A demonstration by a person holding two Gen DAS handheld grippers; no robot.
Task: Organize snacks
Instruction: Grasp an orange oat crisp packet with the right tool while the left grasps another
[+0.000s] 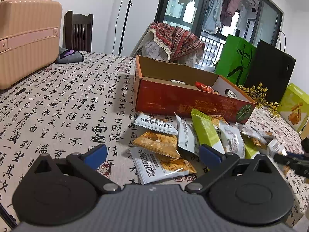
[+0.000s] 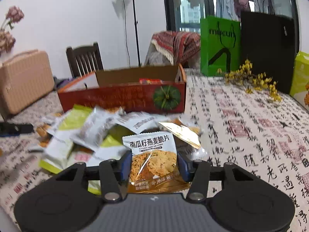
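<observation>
Between our right gripper's [image 2: 153, 164] blue pads [image 2: 182, 167] we pinch a white-and-orange oat crisp packet [image 2: 153, 160], lifted upright above the snack pile [image 2: 92, 133]; our left gripper [image 1: 153, 153] hangs spread wide over more packets [image 1: 162, 164] on the calligraphy tablecloth [image 1: 67, 104]; just beyond the pile sits the open red pumpkin box [image 1: 185, 100], a red wrapper [image 1: 205, 87] inside it.

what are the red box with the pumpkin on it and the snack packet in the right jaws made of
Red open-top box with the green pumpkin print: seemingly printed cardboard, since its inner walls are plain matte brown. White and orange oat crisp packet in the right gripper: probably glossy plastic film, given its glare streaks, crinkles and serrated sealed top edge.
</observation>
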